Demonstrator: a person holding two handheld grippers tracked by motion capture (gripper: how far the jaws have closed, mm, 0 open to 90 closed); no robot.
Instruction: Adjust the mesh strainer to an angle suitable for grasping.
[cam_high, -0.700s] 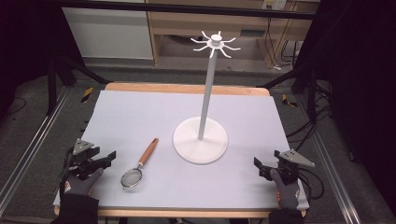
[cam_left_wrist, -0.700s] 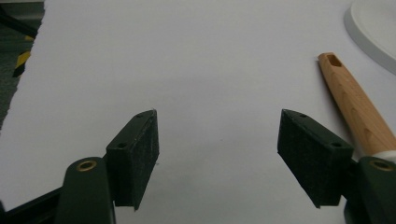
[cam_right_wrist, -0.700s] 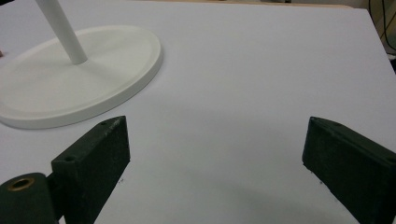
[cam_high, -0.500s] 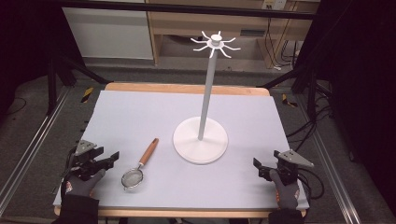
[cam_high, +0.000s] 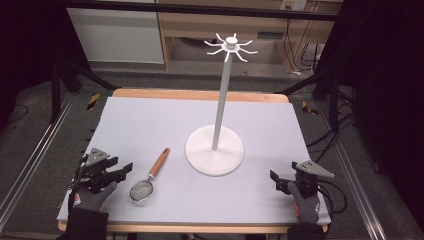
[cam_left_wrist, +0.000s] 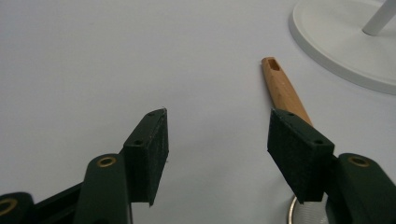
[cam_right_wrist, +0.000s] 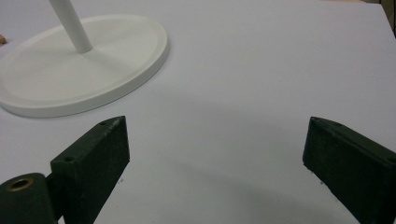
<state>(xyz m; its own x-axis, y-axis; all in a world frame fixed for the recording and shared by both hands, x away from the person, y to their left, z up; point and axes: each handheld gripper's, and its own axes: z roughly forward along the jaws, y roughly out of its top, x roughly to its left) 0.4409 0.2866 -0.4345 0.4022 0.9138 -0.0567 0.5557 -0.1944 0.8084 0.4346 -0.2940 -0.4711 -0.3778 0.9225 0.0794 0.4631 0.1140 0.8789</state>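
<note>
L gripper (cam_high: 121, 170) low at the worktop's (cam_high: 150, 120) near-left corner, fingers apart w/ nothing between. Just right of it lies the strainer (cam_high: 148, 178), mesh end near, wood handle aimed at the stand (cam_high: 215, 150) mid-worktop. R gripper (cam_high: 276, 181) near-right, fingers wide apart, empty.

A wooden table (cam_high: 200, 94) under a pale sheet (cam_high: 150, 120) stands on grey floor (cam_high: 35, 115), with perhaps shelving (cam_high: 200, 30) behind.
</note>
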